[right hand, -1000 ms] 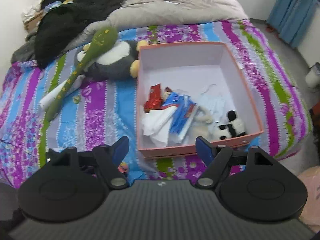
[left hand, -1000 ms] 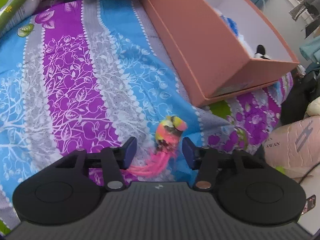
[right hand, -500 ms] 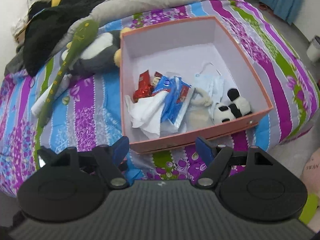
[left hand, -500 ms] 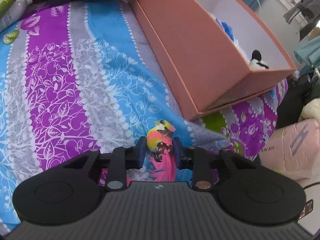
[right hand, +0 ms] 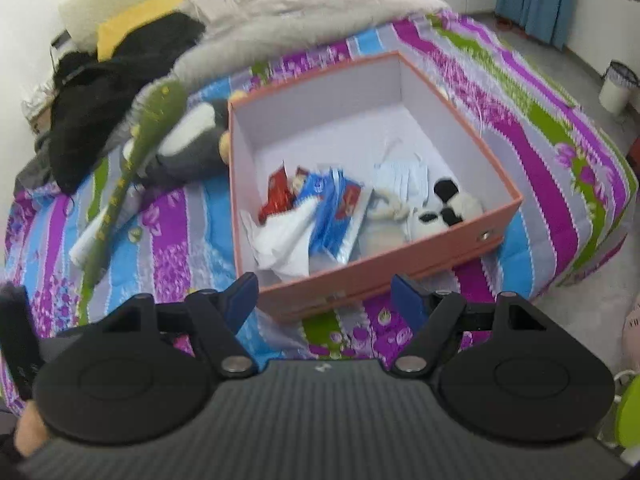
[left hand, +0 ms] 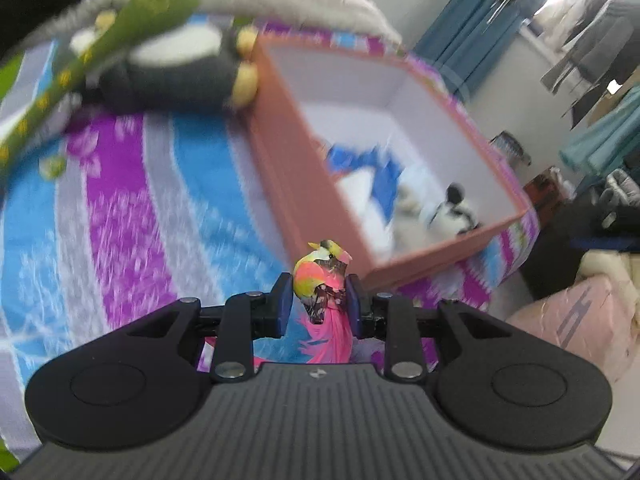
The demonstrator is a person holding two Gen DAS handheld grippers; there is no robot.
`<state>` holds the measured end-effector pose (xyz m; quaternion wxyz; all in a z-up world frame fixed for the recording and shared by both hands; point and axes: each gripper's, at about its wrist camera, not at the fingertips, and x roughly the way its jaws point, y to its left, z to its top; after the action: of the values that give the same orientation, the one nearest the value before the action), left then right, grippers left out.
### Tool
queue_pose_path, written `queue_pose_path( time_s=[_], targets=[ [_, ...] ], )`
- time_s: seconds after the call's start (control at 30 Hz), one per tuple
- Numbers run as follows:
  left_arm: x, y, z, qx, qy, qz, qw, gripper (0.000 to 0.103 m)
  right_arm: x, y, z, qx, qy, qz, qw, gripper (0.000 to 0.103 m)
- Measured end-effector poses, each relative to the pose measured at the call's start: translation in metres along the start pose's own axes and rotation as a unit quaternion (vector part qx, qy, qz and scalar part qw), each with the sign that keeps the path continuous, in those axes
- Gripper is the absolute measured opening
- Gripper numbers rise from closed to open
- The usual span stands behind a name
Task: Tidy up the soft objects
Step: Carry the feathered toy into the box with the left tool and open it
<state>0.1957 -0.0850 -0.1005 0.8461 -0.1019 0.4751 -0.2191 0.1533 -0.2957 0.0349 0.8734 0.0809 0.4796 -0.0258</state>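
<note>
My left gripper (left hand: 319,300): matte black, with two round disc housings either side of a grey ribbed centre plate.
Its fingers (left hand: 282,305): black linkage arms ending in dark blue pads.
Its fasteners: silver round pivot screws on the arms; a small white mark on the plate's top edge.
My right gripper (right hand: 324,300): the same build, black discs and grey ribbing.
Its fingers (right hand: 242,298): blue, wedge-shaped tips on black arms.
</note>
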Motion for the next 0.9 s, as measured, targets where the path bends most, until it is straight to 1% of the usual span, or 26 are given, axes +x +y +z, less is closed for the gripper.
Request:
queue_pose_path(
  time_s=[0.07, 0.13, 0.23, 0.33, 0.4, 0.5, 0.63, 0.77, 0.8, 0.87, 0.9],
  targets=[
    [-0.009, -0.011, 0.018, 0.011, -0.015, -0.004, 0.9998, 0.032, -0.003, -0.004, 0.002, 0.011, -0.008, 0.001, 1.000, 0.075],
    [-0.017, -0.023, 0.038, 0.022, -0.027, -0.010, 0.9994, 0.032, -0.008, -0.013, 0.009, 0.027, -0.016, 0.013, 0.999, 0.075],
    [-0.018, -0.042, 0.071, 0.038, -0.035, -0.031, 0.9982, 0.032, -0.016, -0.027, 0.024, 0.030, -0.038, 0.011, 0.999, 0.075],
    [-0.007, -0.059, 0.103, 0.033, -0.025, -0.057, 0.9975, 0.032, -0.016, -0.042, 0.043, 0.025, -0.046, 0.009, 0.999, 0.075],
    [0.004, -0.070, 0.121, 0.029, -0.018, -0.070, 0.9969, 0.032, -0.014, -0.052, 0.052, 0.016, -0.061, -0.006, 0.998, 0.075],
    [0.024, -0.087, 0.141, 0.033, -0.003, -0.072, 0.9969, 0.032, -0.007, -0.068, 0.062, 0.004, -0.079, -0.024, 0.997, 0.075],
    [0.059, -0.107, 0.152, 0.062, 0.022, -0.050, 0.9966, 0.033, 0.013, -0.086, 0.067, 0.003, -0.068, -0.032, 0.997, 0.075],
    [0.094, -0.109, 0.150, 0.079, 0.054, -0.032, 0.9949, 0.033, 0.035, -0.097, 0.065, 0.006, -0.048, -0.035, 0.998, 0.075],
    [0.101, -0.109, 0.150, 0.082, 0.065, -0.029, 0.9940, 0.034, 0.041, -0.098, 0.064, 0.005, -0.043, -0.035, 0.998, 0.075],
    [0.117, -0.104, 0.148, 0.085, 0.089, -0.027, 0.9921, 0.039, 0.047, -0.098, 0.062, 0.000, -0.038, -0.032, 0.999, 0.075],
    [0.121, -0.101, 0.146, 0.083, 0.092, -0.024, 0.9920, 0.042, 0.049, -0.098, 0.062, -0.002, -0.038, -0.033, 0.999, 0.075]
  ],
)
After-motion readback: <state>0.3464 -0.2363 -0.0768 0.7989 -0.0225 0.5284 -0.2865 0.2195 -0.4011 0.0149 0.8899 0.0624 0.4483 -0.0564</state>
